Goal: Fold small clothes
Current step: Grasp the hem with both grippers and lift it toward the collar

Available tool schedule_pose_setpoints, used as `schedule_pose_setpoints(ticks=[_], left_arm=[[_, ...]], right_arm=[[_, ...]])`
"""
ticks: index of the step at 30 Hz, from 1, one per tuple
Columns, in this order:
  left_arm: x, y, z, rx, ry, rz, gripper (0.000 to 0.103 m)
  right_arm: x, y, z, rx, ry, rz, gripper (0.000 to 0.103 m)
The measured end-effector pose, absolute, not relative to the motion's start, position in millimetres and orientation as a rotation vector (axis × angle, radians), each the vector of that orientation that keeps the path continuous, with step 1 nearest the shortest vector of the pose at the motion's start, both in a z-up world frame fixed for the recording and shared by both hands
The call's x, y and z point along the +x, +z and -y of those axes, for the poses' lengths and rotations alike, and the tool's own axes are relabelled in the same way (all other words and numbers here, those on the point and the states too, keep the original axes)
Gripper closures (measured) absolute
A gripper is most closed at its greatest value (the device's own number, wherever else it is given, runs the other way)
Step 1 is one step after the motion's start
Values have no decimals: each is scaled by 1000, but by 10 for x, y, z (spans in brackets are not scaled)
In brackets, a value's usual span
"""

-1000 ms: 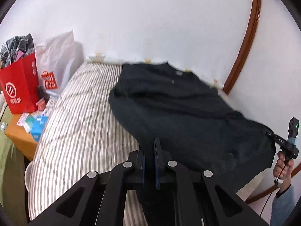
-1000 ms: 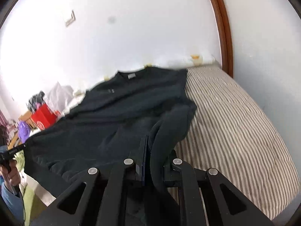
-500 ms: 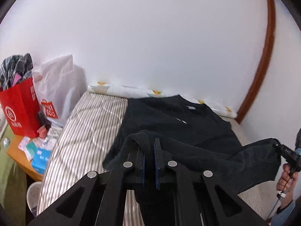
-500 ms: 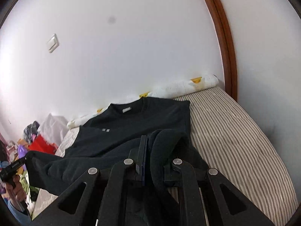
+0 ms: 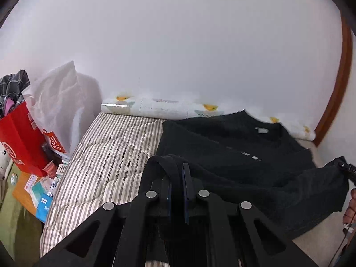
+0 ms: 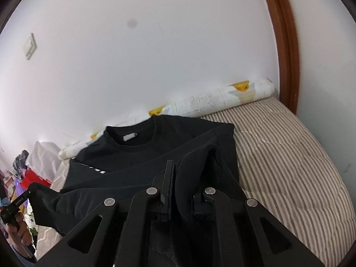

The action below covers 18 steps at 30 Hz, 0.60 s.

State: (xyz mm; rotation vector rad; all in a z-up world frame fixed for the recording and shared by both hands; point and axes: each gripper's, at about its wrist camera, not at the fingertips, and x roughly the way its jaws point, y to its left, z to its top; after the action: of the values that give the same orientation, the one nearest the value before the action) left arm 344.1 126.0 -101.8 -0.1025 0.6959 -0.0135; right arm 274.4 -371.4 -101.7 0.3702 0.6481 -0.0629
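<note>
Nearest to me, the left gripper (image 5: 176, 191) has its two fingers pressed together on a fold of the black sweatshirt (image 5: 233, 146), at one corner of its lower hem. The cloth comes up in a small loop above the blue pads. The right gripper (image 6: 178, 184) does the same on the other corner of the hem: its fingers are clamped on a thick bunch of the black fabric, which stands up between them like a ridge.

Between the two grippers the hem hangs lifted in the air as a dark band, above the lower part of the garment. In the left view a hand (image 5: 350, 209) shows at the right border, and the right gripper's tip bites the cloth just above it. In the right view the other hand (image 6: 19, 229) shows low at the left border.

Further on, the upper part of the sweatshirt lies flat on the striped mattress (image 6: 289, 155). Its collar with a small white label (image 6: 129, 137) points to the far edge of the bed, near the wall. The striped surface is bare on both sides of the garment.

Along the far edge lies a white rolled cover with yellow prints (image 6: 222, 100), touching the white wall (image 5: 178, 44). Beside the left edge of the bed stand a red paper bag (image 5: 20, 142) and a white plastic bag (image 5: 60, 102). A brown wooden frame (image 6: 287, 44) rises at the far right corner.
</note>
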Motion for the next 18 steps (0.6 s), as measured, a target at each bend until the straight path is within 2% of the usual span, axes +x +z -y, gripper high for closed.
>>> schedule_pose_setpoints(ticks=[11,18], left_arm=[[3787,-1431,-1218,-47,18,-786,94],[3798,-1445,-1181,-23,33,-809,92]], right_arm=[[3166,-1419,3725,335,-98,-770,91],[3158,-1397,3648,269,-126,-813,86]])
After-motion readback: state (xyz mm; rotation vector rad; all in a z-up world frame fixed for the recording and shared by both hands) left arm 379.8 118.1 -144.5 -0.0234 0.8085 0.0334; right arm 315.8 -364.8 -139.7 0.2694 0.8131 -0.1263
